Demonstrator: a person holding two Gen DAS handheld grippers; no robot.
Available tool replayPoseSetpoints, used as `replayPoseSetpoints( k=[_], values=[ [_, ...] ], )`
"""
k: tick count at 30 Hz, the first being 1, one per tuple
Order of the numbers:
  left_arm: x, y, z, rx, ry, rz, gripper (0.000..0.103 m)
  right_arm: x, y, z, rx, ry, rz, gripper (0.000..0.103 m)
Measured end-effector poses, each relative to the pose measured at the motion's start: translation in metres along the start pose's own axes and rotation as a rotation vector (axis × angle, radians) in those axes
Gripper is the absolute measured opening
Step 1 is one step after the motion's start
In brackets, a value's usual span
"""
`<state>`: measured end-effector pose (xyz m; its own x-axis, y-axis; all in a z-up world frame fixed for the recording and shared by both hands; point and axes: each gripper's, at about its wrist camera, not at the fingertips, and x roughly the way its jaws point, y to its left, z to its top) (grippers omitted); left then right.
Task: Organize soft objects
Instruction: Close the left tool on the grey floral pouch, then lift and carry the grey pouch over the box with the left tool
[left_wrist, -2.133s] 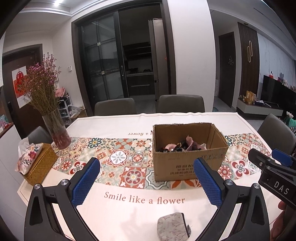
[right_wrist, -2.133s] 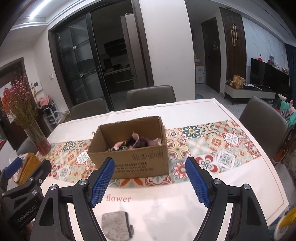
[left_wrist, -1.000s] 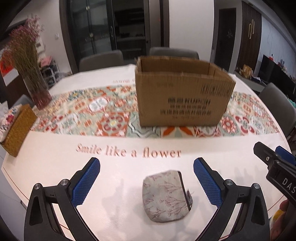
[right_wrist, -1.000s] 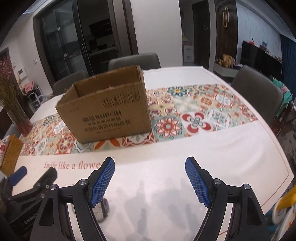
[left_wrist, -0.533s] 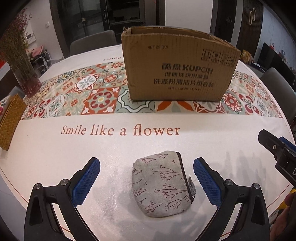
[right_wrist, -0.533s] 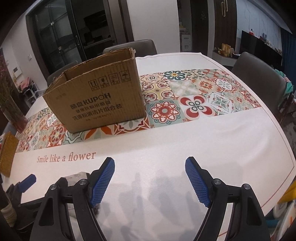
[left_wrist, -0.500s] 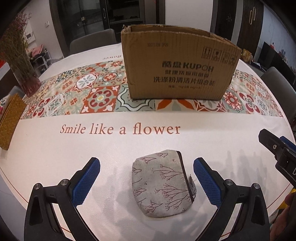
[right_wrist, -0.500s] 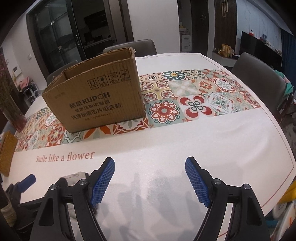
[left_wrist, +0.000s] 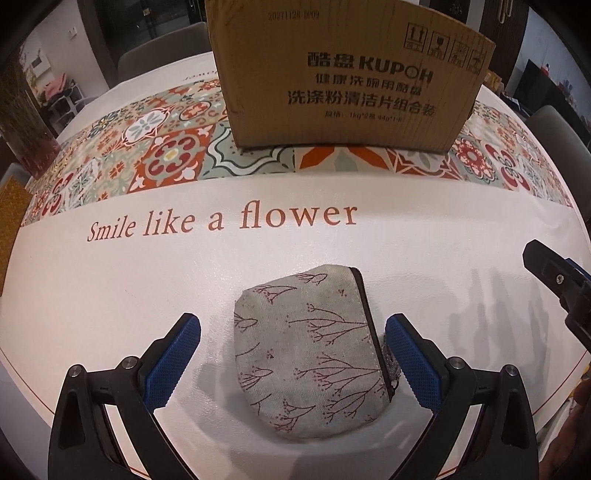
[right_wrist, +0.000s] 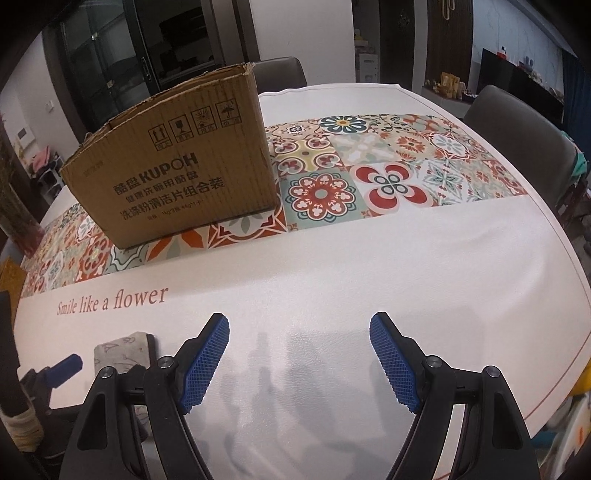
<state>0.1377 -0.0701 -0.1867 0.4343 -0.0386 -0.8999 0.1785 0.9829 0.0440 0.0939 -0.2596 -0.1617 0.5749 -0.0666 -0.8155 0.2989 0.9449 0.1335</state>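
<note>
Through the left wrist camera, the left gripper (left_wrist: 291, 354) stood spread wide, its black plastic arms ending in blue, finely ribbed pads (left_wrist: 171, 360) that flanked a small fabric pouch (left_wrist: 308, 354) without touching it. The pouch was a soft, rounded-cornered piece of coarse grey-green cloth printed with thin maroon twig and bud motifs, with a dark zip band along its right edge. It lay flat on the white, faintly pebbled tablecloth (left_wrist: 110, 288), below the rust-coloured lettering "Smile like a flower" (left_wrist: 221, 221). Farther back, a brown corrugated cardboard box (left_wrist: 347, 81) with black printed characters sat on a band of ornate tile patterns (left_wrist: 147, 162). The black tip of the right gripper (left_wrist: 557, 280) showed at the right edge.

Through the right wrist camera, the right gripper (right_wrist: 299, 363) was likewise spread apart, with nothing between its blue textured pads (right_wrist: 205, 365), only bare white cloth and soft shadows. The pouch (right_wrist: 123, 349) peeked out at lower left, just beside the left gripper's blue tip (right_wrist: 64, 363). The box (right_wrist: 173, 162), its top edge ragged, stood upright on the patterned band (right_wrist: 369, 170), and a grey upholstered chair (right_wrist: 517, 129) stood at the table's right side.
</note>
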Motion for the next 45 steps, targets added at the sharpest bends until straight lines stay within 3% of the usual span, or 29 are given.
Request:
replayPoseSetpoints(
  k=[7, 13, 23, 25, 27, 30, 35, 45],
  values=[
    [0.011, -0.001, -0.001, 0.005, 0.034, 0.006, 0.101, 0.003, 0.001, -0.001, -0.001, 0.010, 0.001, 0.079],
    [0.015, -0.003, -0.002, 0.018, 0.047, 0.015, 0.094, 0.003, 0.001, -0.001, -0.002, 0.010, 0.001, 0.079],
    [0.016, -0.004, -0.003, 0.022, 0.049, -0.030, 0.072, 0.002, 0.002, -0.001, -0.003, 0.010, 0.003, 0.079],
    [0.015, -0.004, -0.003, 0.022, 0.045, -0.038, 0.061, 0.001, 0.002, -0.001, -0.002, 0.010, 0.004, 0.079],
    [0.013, -0.005, -0.003, 0.023, 0.037, -0.036, 0.030, 0.000, 0.002, -0.001, -0.002, 0.008, 0.004, 0.080],
    [0.010, -0.003, -0.002, 0.018, 0.024, -0.023, 0.021, -0.001, 0.003, -0.001, -0.004, 0.006, 0.002, 0.080],
    [0.008, -0.004, -0.002, 0.026, 0.013, -0.023, 0.011, -0.003, 0.003, -0.001, -0.002, 0.002, 0.005, 0.080],
    [-0.001, 0.000, 0.000, 0.016, -0.012, -0.020, 0.006, -0.009, 0.005, 0.000, -0.008, -0.013, 0.010, 0.080]
  ],
)
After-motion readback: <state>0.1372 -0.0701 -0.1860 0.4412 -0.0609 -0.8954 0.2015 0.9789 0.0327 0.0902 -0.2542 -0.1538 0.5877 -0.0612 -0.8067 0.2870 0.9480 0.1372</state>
